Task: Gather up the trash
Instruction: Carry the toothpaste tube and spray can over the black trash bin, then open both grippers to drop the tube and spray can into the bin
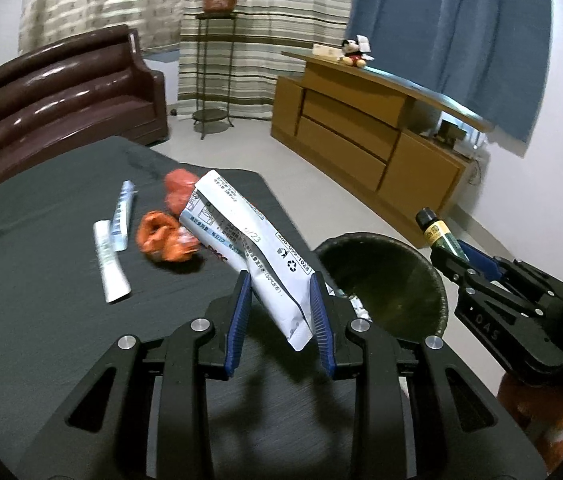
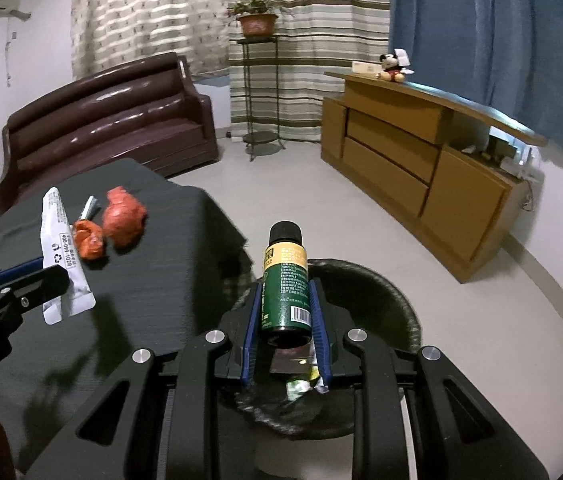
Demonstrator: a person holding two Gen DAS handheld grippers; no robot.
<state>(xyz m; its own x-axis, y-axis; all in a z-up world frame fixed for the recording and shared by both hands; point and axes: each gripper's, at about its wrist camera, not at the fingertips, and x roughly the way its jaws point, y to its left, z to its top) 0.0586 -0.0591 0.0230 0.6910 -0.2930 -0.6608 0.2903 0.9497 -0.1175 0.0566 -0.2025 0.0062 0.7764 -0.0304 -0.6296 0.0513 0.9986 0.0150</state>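
Both grippers carried trash toward the bin [image 2: 377, 280] beside the table [image 1: 41, 240]. The left gripper [image 1: 281, 312] had its jaws closed on a white sachet [image 1: 249, 240], pinched near its lower end; thin and limp, it looked light but liable to flop or slide. The right gripper [image 2: 285, 328] clamped a small green bottle [image 2: 285, 280] around its body, over the bin's mouth; rigid, smooth, possibly glass, it seemed best held mid-body. Orange wrappers [image 1: 165, 236] and two tubes [image 1: 115, 240] lay on the table.

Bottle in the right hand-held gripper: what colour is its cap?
Black, on the bottle; clearest in the right wrist view.
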